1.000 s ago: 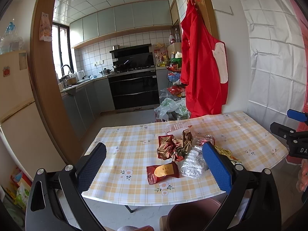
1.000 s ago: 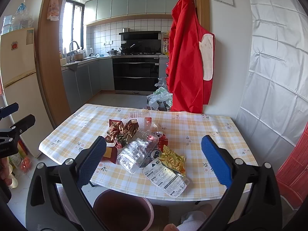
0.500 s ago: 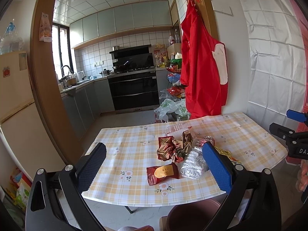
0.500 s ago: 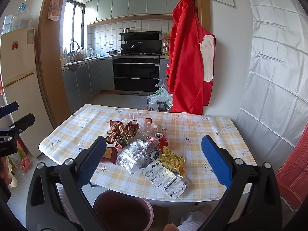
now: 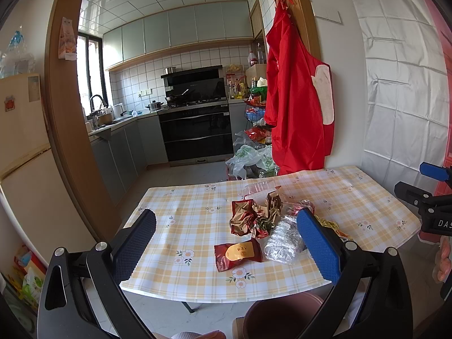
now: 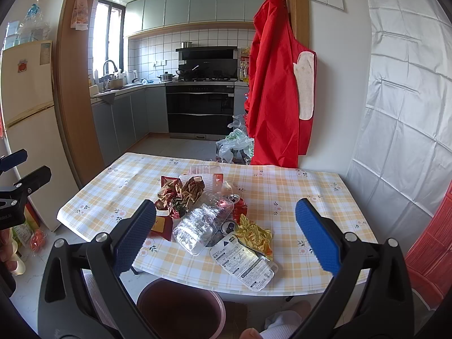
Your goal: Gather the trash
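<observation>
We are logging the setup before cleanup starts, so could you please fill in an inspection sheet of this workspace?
Surface: table under a yellow checked cloth with flower prints.
Job's things: a pile near the front edge: crushed clear bottle, crumpled red-gold wrappers, red snack packet, gold foil wrapper, printed white pack, red can.
Bin: brown bin on the floor below the front edge.
Clutter: plastic bags on the floor beyond the table.
Grippers: left gripper and right gripper open, holding nothing.
Cables: nothing seen.
Surroundings: red apron hanging, kitchen behind, fridge left.
</observation>
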### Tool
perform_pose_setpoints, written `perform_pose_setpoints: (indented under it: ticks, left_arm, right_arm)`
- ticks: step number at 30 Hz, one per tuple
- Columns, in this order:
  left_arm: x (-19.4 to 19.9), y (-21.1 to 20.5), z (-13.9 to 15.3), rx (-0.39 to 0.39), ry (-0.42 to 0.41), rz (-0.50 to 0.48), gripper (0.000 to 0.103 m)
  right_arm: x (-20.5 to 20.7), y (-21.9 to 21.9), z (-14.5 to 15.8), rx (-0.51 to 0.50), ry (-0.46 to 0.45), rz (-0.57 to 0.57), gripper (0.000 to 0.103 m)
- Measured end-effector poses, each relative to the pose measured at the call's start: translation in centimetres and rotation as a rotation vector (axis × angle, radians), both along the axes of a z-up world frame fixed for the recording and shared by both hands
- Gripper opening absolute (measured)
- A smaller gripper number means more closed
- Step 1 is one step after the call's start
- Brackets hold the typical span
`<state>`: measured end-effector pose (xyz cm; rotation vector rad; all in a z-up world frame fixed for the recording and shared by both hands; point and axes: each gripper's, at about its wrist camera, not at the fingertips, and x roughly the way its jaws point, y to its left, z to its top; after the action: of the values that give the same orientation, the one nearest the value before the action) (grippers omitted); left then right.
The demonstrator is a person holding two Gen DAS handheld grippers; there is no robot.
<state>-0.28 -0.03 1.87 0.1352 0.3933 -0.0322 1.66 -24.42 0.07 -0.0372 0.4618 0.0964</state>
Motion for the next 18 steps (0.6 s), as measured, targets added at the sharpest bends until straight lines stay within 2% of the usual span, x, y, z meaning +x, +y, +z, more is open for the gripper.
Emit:
perform_pose_setpoints:
  ticks: [18]
  left_arm:
    - [-0.04, -0.01, -0.11, -0.002, -0.002, -0.002, 0.098]
  right_arm:
    - [-0.07, 0.09, -0.1, -0.002, -0.002, 0.001, 0.097]
